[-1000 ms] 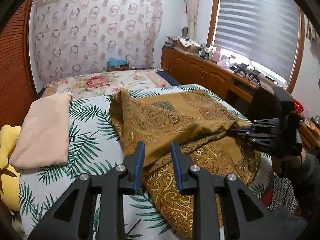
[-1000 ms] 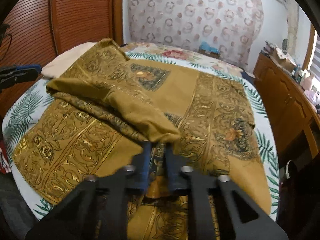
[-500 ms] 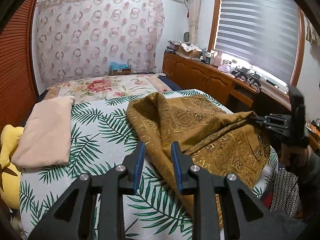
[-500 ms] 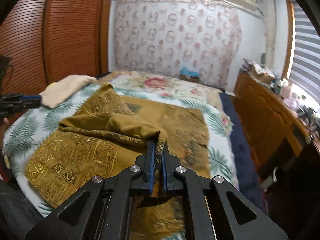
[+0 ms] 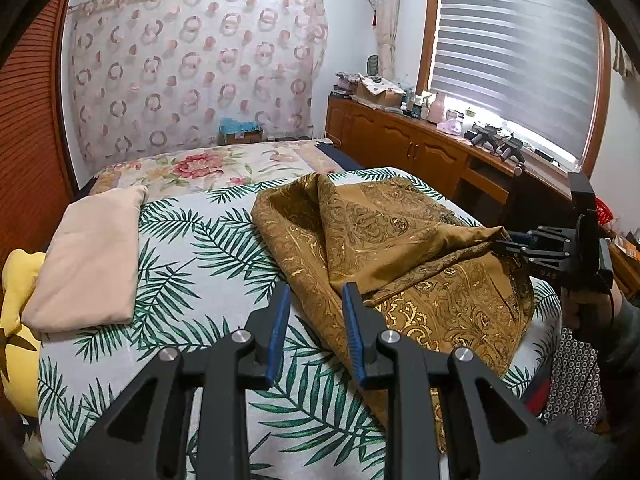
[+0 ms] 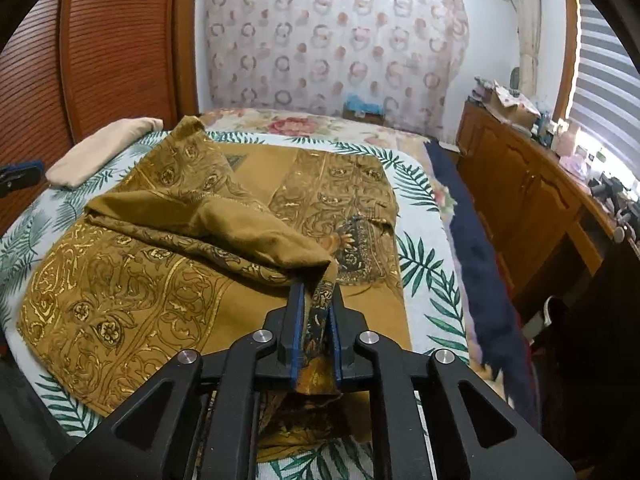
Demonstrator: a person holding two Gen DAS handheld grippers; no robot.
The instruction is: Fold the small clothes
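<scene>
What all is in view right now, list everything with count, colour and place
gold patterned cloth: one, mustard-gold, spread on the bed, one flap pulled over
folded cloth: one, pale pink, bed's far left
bedspread: one, white with green leaves, under both cloths
yellow cushion: one, beside the bed
wooden cabinet: one, brown, under the window
blind: one, grey-white, window
left tongs: one, black with blue pads, open, empty
right tongs: one, just opening, cloth edge between the pads

window (image 5: 516,52) daylight (glaring), fisheye-warped edges
</scene>
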